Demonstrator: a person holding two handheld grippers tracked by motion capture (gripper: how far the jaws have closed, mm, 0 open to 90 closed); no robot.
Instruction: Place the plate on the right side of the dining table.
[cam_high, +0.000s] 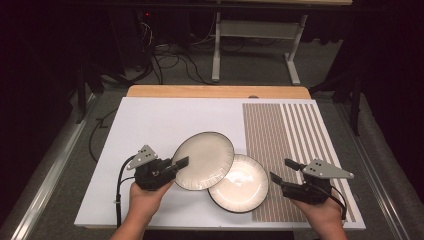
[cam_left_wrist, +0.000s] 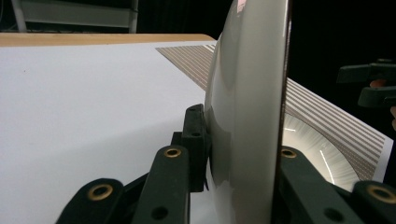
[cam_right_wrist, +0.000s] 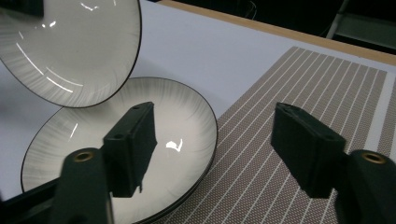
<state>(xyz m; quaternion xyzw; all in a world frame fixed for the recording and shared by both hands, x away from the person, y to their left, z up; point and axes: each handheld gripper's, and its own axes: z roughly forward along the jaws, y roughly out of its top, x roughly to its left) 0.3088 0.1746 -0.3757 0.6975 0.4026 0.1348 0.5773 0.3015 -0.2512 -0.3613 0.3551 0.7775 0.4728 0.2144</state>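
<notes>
Here the left gripper (cam_high: 176, 165) has its jaws clamped on the rim of the raised plate (cam_high: 205, 160), tilted above the second plate (cam_high: 242, 186) near the worktop's (cam_high: 160, 125) front edge, while the right gripper (cam_high: 281, 171) waits wide open beside it.

There are two plates, the lifted plate (cam_high: 204, 160) and the flat plate (cam_high: 242, 185); one striped mat (cam_high: 295, 150); and two claws, the left claw (cam_high: 179, 163) and the right claw (cam_high: 282, 170).

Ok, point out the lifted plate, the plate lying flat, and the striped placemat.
lifted plate (cam_high: 205, 160), high view, centre of its face.
flat plate (cam_high: 242, 185), high view, bare centre of its well.
striped placemat (cam_high: 292, 135), high view, bare middle stripes.
</notes>
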